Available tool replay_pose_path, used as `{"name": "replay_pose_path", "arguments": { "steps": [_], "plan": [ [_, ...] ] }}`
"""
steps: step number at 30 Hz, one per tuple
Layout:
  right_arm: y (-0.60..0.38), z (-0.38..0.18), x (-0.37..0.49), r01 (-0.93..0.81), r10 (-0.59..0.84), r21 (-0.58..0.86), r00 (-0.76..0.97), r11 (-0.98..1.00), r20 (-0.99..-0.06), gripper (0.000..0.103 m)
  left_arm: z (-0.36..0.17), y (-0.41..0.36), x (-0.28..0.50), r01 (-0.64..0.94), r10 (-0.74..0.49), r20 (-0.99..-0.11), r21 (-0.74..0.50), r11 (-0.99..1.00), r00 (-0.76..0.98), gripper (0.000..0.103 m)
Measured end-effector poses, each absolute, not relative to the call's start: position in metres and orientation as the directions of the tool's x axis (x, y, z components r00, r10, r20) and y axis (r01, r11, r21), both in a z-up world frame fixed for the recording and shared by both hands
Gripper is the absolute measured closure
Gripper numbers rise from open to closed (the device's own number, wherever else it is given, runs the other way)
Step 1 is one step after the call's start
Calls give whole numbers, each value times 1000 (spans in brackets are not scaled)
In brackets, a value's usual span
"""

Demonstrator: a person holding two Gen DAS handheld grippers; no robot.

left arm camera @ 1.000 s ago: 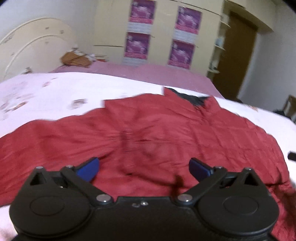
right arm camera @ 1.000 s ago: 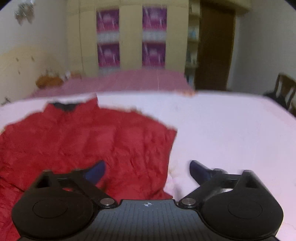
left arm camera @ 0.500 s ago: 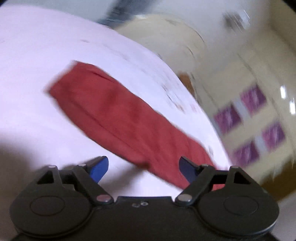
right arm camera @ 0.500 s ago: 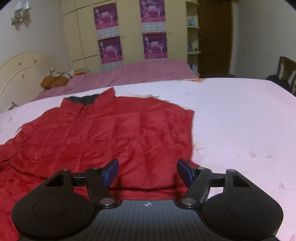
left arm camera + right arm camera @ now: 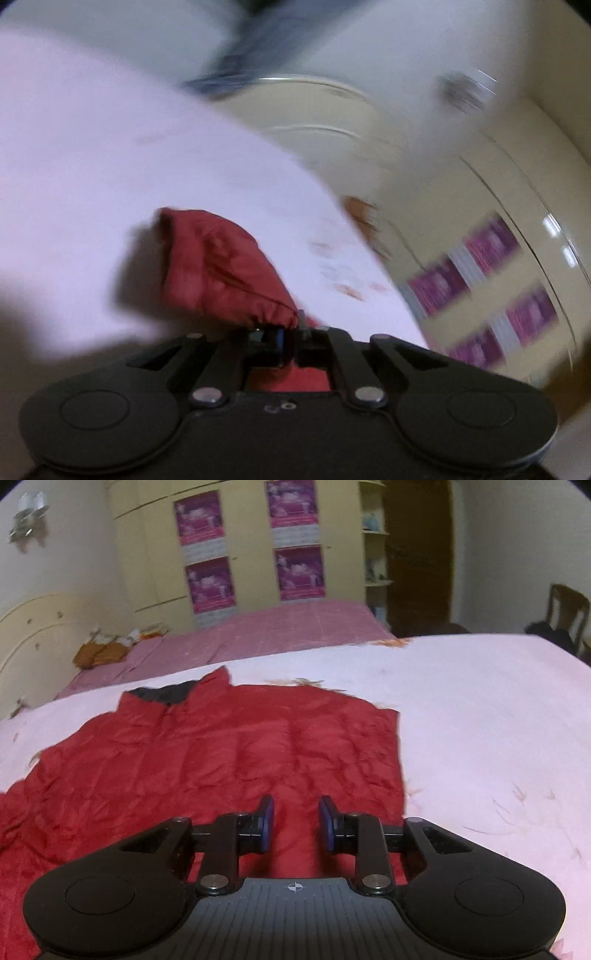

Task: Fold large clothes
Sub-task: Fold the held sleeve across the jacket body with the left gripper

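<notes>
A red quilted jacket (image 5: 229, 760) with a dark collar lies spread on the pale pink bed sheet (image 5: 480, 709). My left gripper (image 5: 291, 332) is shut on the jacket's red sleeve (image 5: 218, 269), which bunches up just ahead of the jaws; this view is tilted and blurred. My right gripper (image 5: 295, 823) is over the jacket's near right part, its blue pads (image 5: 266, 821) a narrow gap apart with only fabric showing behind them. Whether they touch the cloth I cannot tell.
A cream headboard (image 5: 33, 627) is at the left. A second bed with a pink cover (image 5: 266, 631) lies beyond, with an orange bundle (image 5: 98, 653). A cream wardrobe with purple posters (image 5: 251, 546), a dark door (image 5: 417, 554) and a chair (image 5: 565, 613) stand behind.
My left gripper swung left to the sleeve and closed on it. My right gripper moved left over the jacket and its jaws narrowed from wide open to a small gap.
</notes>
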State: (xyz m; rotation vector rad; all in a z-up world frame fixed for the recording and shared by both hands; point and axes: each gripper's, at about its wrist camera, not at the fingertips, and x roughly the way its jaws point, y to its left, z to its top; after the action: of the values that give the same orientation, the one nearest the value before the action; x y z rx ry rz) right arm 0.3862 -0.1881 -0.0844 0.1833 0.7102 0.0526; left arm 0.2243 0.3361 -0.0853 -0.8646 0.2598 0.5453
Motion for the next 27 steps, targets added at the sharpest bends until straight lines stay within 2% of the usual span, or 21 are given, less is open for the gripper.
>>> {"name": "replay_pose_path", "arguments": {
  "steps": [6, 12, 15, 18, 22, 27],
  "plan": [
    [-202, -84, 384, 44, 109, 220, 763, 975, -638, 75, -39, 226, 318, -263, 65, -369, -517, 814, 927, 99],
    [-215, -78, 379, 50, 135, 273, 774, 961, -618, 75, -44, 99, 387, 10, -219, -428, -438, 899, 877, 99],
    [-226, -76, 377, 60, 151, 308, 773, 950, -616, 75, -54, 57, 404, 94, -299, -455, -419, 903, 839, 99],
    [-235, -76, 375, 67, 164, 334, 771, 940, -615, 75, -66, 12, 422, 167, -371, -521, -396, 903, 768, 99],
    [-253, -79, 372, 83, 196, 394, 764, 915, -614, 75, -76, -32, 440, 243, -406, -594, -338, 909, 694, 99],
    [-274, -78, 367, 81, 234, 451, 766, 889, -599, 75, -97, -61, 450, 278, -425, -630, -323, 905, 650, 99]
  ]
}}
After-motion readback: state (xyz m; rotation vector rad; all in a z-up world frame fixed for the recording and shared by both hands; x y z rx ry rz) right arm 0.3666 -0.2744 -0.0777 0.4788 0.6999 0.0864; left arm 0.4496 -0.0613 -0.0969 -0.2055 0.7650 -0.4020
